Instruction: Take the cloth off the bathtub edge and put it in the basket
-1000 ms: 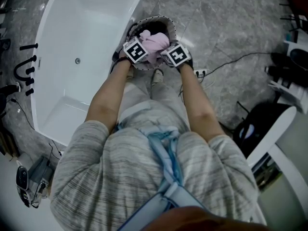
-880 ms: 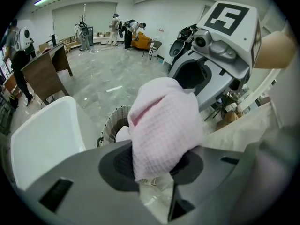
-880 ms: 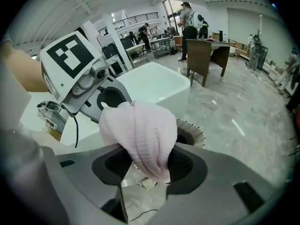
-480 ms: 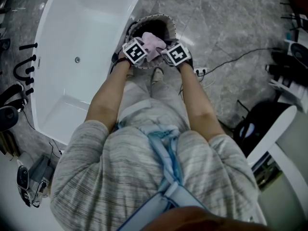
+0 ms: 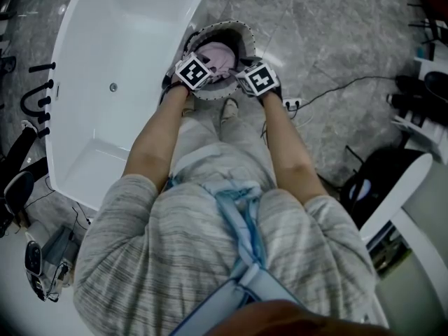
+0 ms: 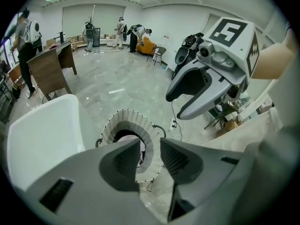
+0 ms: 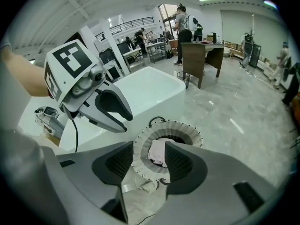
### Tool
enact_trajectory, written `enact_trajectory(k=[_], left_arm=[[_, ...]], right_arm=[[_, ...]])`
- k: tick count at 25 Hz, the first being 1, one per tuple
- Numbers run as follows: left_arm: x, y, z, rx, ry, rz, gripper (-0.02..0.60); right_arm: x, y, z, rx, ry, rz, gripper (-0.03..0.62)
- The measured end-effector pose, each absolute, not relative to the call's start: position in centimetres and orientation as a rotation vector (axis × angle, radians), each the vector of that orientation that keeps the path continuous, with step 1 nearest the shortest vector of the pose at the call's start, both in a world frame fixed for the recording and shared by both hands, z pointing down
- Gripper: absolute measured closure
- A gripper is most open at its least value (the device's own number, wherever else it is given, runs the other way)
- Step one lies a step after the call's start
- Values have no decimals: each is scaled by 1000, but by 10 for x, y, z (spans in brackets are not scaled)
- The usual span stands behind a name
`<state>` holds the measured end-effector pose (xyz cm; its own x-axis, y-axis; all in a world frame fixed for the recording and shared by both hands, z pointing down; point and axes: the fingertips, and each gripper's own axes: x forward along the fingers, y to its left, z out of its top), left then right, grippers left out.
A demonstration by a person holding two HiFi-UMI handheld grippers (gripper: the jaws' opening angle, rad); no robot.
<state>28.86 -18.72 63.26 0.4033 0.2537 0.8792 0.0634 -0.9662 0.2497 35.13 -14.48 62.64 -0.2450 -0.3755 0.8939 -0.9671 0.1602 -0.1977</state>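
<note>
The pink cloth (image 5: pixel 214 53) lies inside the round white ribbed basket (image 5: pixel 234 28), which stands on the floor beside the white bathtub (image 5: pixel 119 47). In the right gripper view the cloth (image 7: pixel 157 151) rests low in the basket (image 7: pixel 180 128). My left gripper (image 5: pixel 198 67) hovers over the basket's near left rim and my right gripper (image 5: pixel 253 75) over its near right rim. Both point steeply down. The left gripper (image 6: pixel 151 146) has a narrow gap with nothing in it. The right gripper (image 7: pixel 150 149) stands open above the cloth, apart from it.
The person's feet (image 5: pixel 227 109) are just in front of the basket. A power strip with a cable (image 5: pixel 292 105) lies on the grey marble floor to the right. Black tap fittings (image 5: pixel 38 96) stand left of the tub. A wooden desk (image 7: pixel 201 50) and people are farther off.
The pink cloth, bunched high between the two grippers a second ago, has sunk down into the basket. Both grippers stay over the rim with nothing in them.
</note>
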Motion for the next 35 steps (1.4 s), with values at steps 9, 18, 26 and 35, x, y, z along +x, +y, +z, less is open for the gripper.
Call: enact_trajectory(k=[9, 18, 26, 35], left_arm=[[295, -193, 616, 2470, 220, 1453, 465], [306, -203, 586, 2546, 170, 1136, 465], [313, -205, 543, 2602, 132, 913, 465], [313, -197, 475, 2677, 150, 617, 465]], right_arm=[[354, -154, 609, 1332, -1792, 1098, 411], [371, -160, 589, 1424, -1874, 1078, 411], [373, -159, 547, 1541, -2057, 1036, 413], [347, -161, 476, 1645, -2299, 895, 413]])
